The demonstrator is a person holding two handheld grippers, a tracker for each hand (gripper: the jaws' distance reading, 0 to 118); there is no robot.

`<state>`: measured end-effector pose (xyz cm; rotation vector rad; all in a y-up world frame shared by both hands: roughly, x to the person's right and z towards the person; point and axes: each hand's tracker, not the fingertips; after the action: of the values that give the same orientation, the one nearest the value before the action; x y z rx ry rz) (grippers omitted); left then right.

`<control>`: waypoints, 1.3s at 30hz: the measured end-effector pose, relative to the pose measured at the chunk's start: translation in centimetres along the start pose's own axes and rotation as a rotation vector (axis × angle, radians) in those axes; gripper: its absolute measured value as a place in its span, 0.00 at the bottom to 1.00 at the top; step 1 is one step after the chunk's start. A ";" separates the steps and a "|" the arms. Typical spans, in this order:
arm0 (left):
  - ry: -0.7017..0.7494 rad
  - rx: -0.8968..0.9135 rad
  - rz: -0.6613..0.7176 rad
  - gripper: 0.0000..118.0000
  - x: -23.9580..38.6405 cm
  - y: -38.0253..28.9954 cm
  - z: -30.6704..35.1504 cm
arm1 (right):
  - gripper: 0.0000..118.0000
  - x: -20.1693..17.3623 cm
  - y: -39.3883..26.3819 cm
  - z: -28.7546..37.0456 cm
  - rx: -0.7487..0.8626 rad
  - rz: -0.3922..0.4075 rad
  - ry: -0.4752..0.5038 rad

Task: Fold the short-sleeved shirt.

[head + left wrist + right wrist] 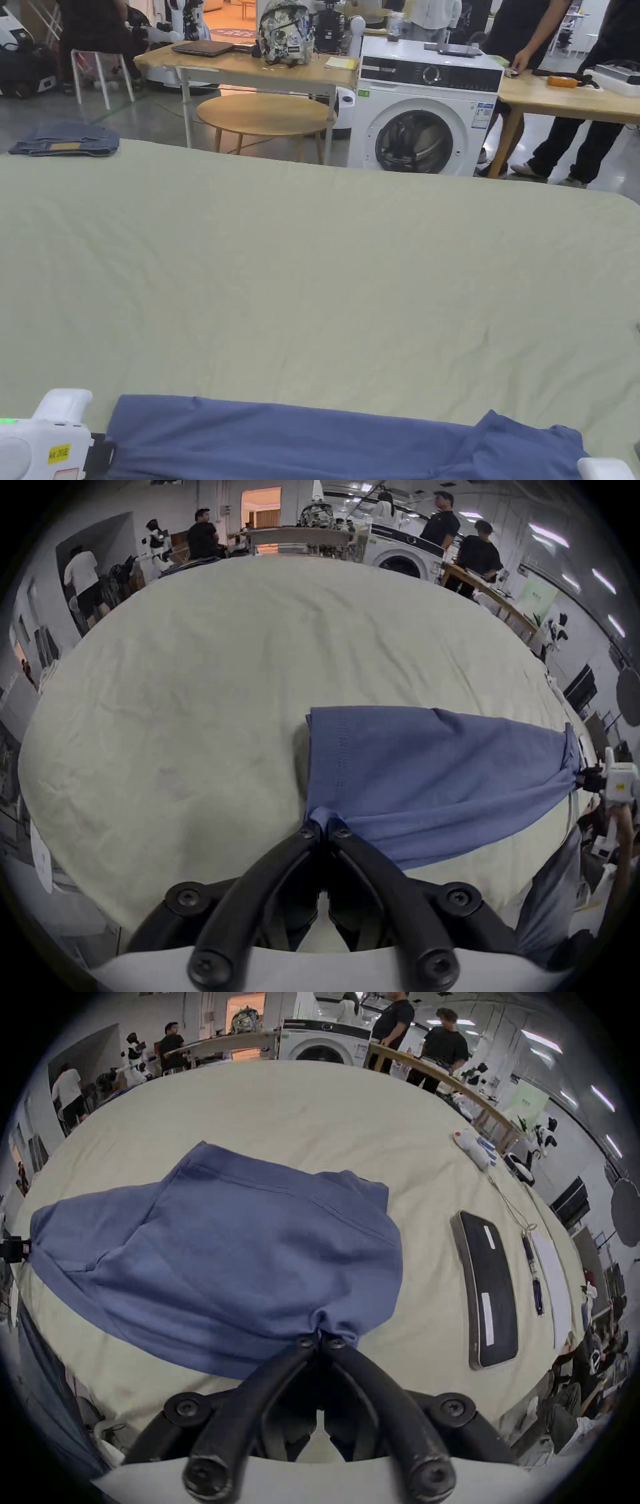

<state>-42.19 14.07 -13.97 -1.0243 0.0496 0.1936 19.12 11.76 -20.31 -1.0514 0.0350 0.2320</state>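
A blue short-sleeved shirt [337, 440] lies stretched sideways along the near edge of the pale green table [312, 262]. In the left gripper view my left gripper [324, 826] is shut on the shirt [433, 774] at its left end, cloth bunched between the jaws. My right gripper [320, 1340] is shut on the shirt [225, 1255] at its right end, near a sleeve. In the head view the left gripper's white body [44, 437] sits at the bottom left corner. The right gripper's body [605, 469] peeks in at the bottom right.
A dark flat pad [488, 1293], a pen-like object [533, 1272] and a white strip lie on the table to the right of the shirt. Folded jeans [65, 139] rest at the far left corner. Beyond the table stand a washing machine [425, 106], wooden tables and people.
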 end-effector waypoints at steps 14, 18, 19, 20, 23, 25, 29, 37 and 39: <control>-0.019 0.432 -0.011 0.37 5.7 3.7 4.9 | 0.61 -4.1 4.9 8.5 0.450 -0.118 -0.022; 0.050 0.664 -0.045 0.37 8.2 4.0 6.2 | 0.61 -7.2 5.6 8.6 0.705 -0.176 0.033; 0.066 0.708 -0.047 0.37 8.8 4.1 6.6 | 0.60 -8.1 5.8 8.8 0.739 -0.171 0.033; 0.083 0.752 -0.046 0.36 9.4 4.2 7.1 | 0.59 -9.1 6.1 9.5 0.776 -0.163 0.035; 0.139 0.881 -0.071 0.19 11.0 4.4 8.3 | 0.35 -11.4 6.7 10.2 0.884 -0.161 0.027; 0.170 0.941 -0.114 0.05 11.9 4.5 8.8 | 0.09 -12.4 7.5 10.5 0.922 -0.180 0.023; 0.155 0.958 -0.098 0.00 12.2 5.0 9.5 | 0.00 -13.7 8.6 10.9 0.940 -0.198 0.031; 0.109 0.802 -0.041 0.00 8.4 5.7 8.6 | 0.00 -14.2 9.8 10.4 0.912 -0.217 0.058; 0.061 0.693 -0.015 0.00 5.9 5.9 7.7 | 0.00 -14.3 9.9 10.1 0.898 -0.209 0.060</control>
<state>-37.84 24.46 -15.72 -0.3388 0.1532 0.1168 2.28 22.74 -21.74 -0.1621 0.0742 -0.0188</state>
